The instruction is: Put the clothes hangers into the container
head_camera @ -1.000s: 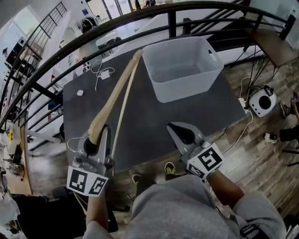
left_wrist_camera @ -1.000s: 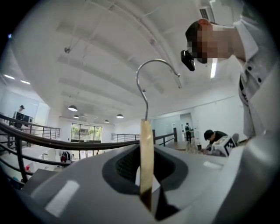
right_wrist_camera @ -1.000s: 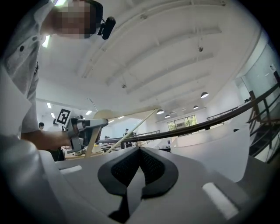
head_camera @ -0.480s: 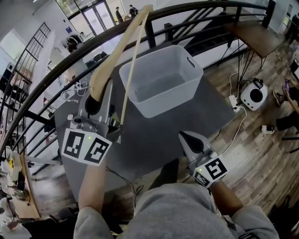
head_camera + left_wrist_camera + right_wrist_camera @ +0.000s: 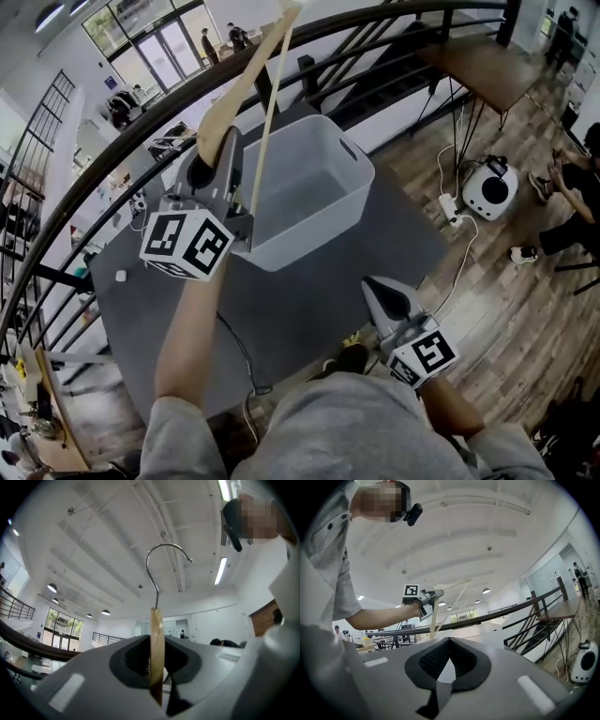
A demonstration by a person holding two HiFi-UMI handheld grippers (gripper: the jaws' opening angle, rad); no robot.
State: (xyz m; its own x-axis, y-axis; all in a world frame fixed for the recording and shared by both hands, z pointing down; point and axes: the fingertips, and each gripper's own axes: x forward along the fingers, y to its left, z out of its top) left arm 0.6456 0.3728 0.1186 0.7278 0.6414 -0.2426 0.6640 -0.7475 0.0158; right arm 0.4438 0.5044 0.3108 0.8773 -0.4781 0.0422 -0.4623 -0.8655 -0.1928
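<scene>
A wooden clothes hanger (image 5: 246,80) with a thin lower bar sticks up and away from my left gripper (image 5: 217,150), which is shut on one of its ends. It is raised over the near left rim of the translucent white container (image 5: 349,161), which stands empty on the dark grey table (image 5: 309,309). In the left gripper view the wood (image 5: 157,653) stands edge-on between the jaws, with the metal hook (image 5: 161,557) above. My right gripper (image 5: 382,286) hovers shut over the table's near right edge with nothing in it. In the right gripper view (image 5: 450,641) the left gripper (image 5: 424,597) is seen ahead.
A black curved railing (image 5: 375,14) runs behind the table. On the wooden floor at the right sit a white round device (image 5: 487,192) and a white cable (image 5: 459,253). A small white object (image 5: 120,276) lies at the table's left. A black cable (image 5: 239,347) crosses the near table.
My left gripper has lifted the hanger off the table and carried it up and right, over the container's near left rim. The right gripper has drifted slightly right.
</scene>
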